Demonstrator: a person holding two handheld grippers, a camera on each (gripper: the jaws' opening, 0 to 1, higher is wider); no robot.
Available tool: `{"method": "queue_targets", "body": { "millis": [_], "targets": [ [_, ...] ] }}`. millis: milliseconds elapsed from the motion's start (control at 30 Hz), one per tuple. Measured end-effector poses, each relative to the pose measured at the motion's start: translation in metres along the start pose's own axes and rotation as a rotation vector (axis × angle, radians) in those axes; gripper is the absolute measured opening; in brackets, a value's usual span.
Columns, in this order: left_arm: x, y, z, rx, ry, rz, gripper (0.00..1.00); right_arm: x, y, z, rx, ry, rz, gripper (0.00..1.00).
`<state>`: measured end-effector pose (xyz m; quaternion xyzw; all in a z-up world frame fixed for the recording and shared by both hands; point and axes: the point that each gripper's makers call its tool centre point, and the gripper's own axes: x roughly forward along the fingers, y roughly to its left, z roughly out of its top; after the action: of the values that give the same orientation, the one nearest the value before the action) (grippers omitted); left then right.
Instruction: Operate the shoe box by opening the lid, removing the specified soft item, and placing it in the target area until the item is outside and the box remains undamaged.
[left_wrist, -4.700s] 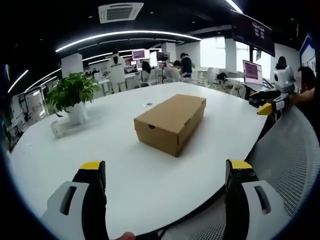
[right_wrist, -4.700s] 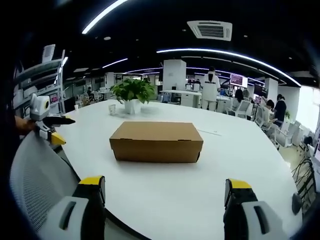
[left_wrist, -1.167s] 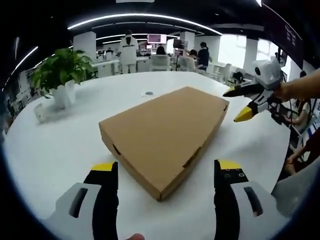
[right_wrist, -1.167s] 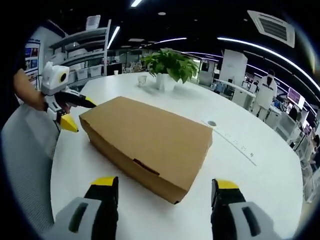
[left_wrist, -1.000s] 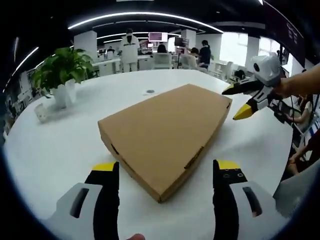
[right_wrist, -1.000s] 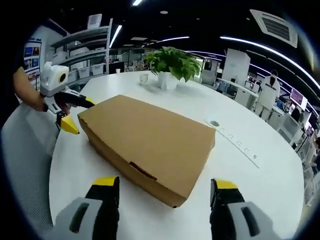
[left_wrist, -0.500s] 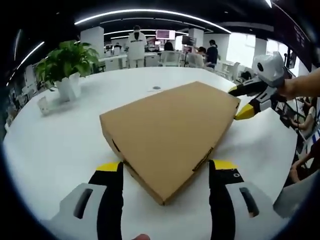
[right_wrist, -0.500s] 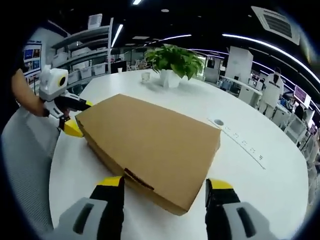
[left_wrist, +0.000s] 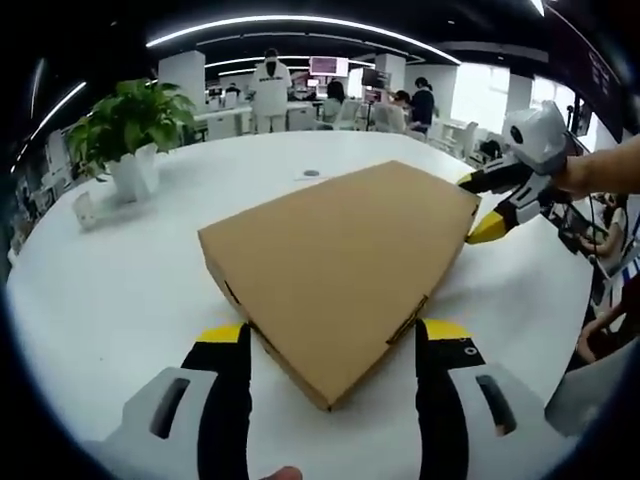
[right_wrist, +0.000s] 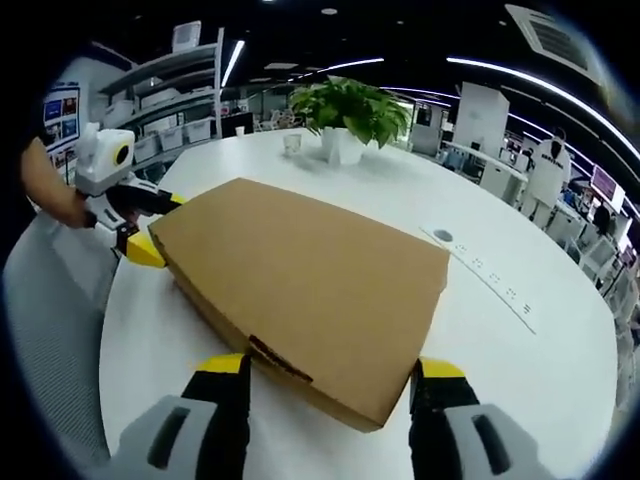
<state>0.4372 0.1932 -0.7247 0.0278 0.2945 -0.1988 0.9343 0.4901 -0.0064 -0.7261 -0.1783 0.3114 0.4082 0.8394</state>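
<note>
Both the left gripper (left_wrist: 333, 345) and right gripper (right_wrist: 335, 378) stand with jaws apart, straddling opposite corners of the closed shoe box (left_wrist: 340, 255) at 12 o'clock.

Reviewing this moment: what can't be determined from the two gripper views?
- Contents of the shoe box: lid shut in both views, so the soft item is hidden.
- Target area: nothing on the table marks it.
- Whether the left gripper or right gripper touches the box: the corners hide the contact.
</note>
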Motion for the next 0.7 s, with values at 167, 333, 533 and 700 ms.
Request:
{"method": "queue_targets", "body": {
  "millis": [167, 333, 533, 700],
  "targets": [
    [0.0, 0.007, 0.001, 0.006, 0.011, -0.012, 0.66, 0.002, 0.004, 0.003, 0.018, 0.0, -0.011, 0.61],
    [-0.001, 0.016, 0.001, 0.017, 0.014, -0.028, 0.66, 0.006, 0.009, 0.006, 0.029, 0.0, -0.022, 0.61],
    [-0.002, 0.027, 0.001, 0.028, 0.023, -0.042, 0.65, 0.011, 0.016, 0.011, 0.047, 0.005, -0.046, 0.61],
    [-0.005, 0.04, 0.0, 0.04, 0.029, -0.061, 0.65, 0.016, 0.026, 0.017, 0.068, 0.001, -0.066, 0.6]
  ]
}}
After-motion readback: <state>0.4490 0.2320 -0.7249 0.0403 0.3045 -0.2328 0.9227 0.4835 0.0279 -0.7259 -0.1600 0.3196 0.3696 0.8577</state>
